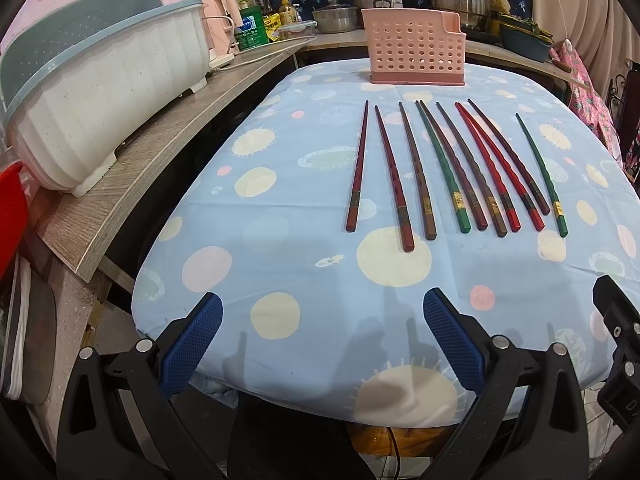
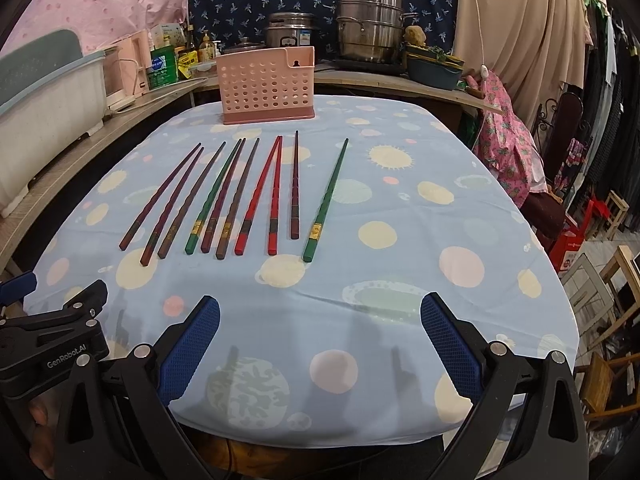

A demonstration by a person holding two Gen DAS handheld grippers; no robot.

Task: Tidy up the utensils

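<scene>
Several chopsticks point(image 1: 452, 172) in dark red, brown, green and bright red lie side by side on the blue patterned tablecloth point(image 1: 304, 240), tips pointing away; they also show in the right wrist view point(image 2: 240, 196). A pink perforated utensil holder point(image 1: 416, 52) stands upright behind them, also in the right wrist view point(image 2: 269, 86). My left gripper point(image 1: 322, 308) is open and empty over the near table edge. My right gripper point(image 2: 320, 312) is open and empty, to the right of the left one. A green chopstick point(image 2: 326, 200) lies apart at the right.
A white and blue dish rack point(image 1: 104, 108) sits on the wooden counter point(image 1: 168, 152) at left. Bottles, a pink kettle and steel pots point(image 2: 368, 32) line the back counter. Chairs and clutter point(image 2: 600, 280) stand to the right of the table.
</scene>
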